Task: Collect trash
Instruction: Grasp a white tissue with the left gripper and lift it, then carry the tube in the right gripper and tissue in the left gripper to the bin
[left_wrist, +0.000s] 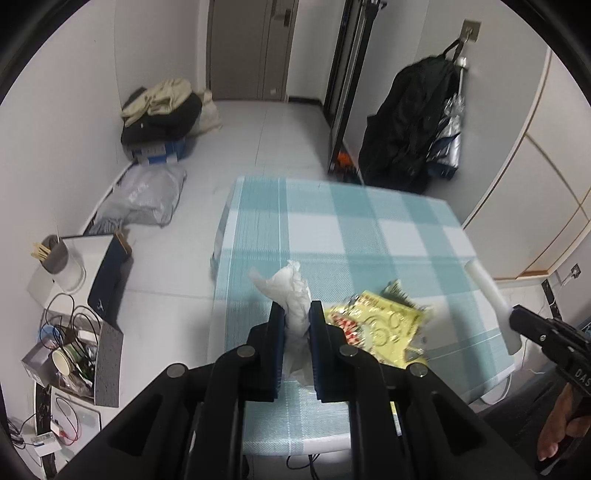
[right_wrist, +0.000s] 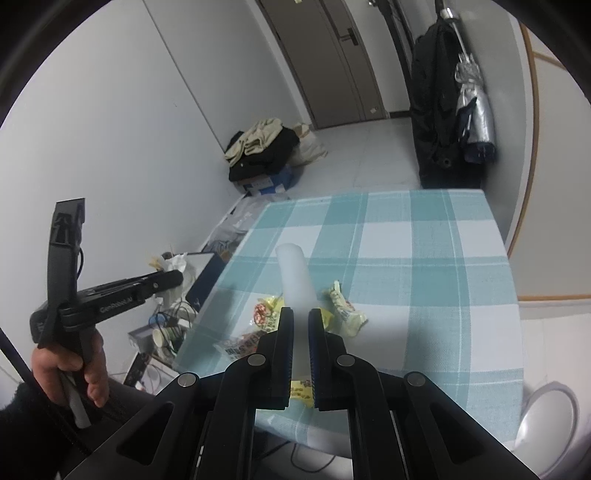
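Crumpled white tissue (left_wrist: 295, 299) pinched in left claw (left_wrist: 297, 314).

1. The teal-and-white checked tablecloth table (left_wrist: 369, 236) has the yellow printed snack wrappers (left_wrist: 380, 325) lying on its near part.
2. Crumpled white tissue (left_wrist: 291, 291) sits between the left gripper (left_wrist: 297, 314) fingers, just left of those wrappers.
3. White translucent plastic tube (right_wrist: 295, 273) sticks out of the right gripper (right_wrist: 301, 321), over the wrappers.
4. Grey open cardboard box of cables (left_wrist: 77, 354) is on the floor left of the table.
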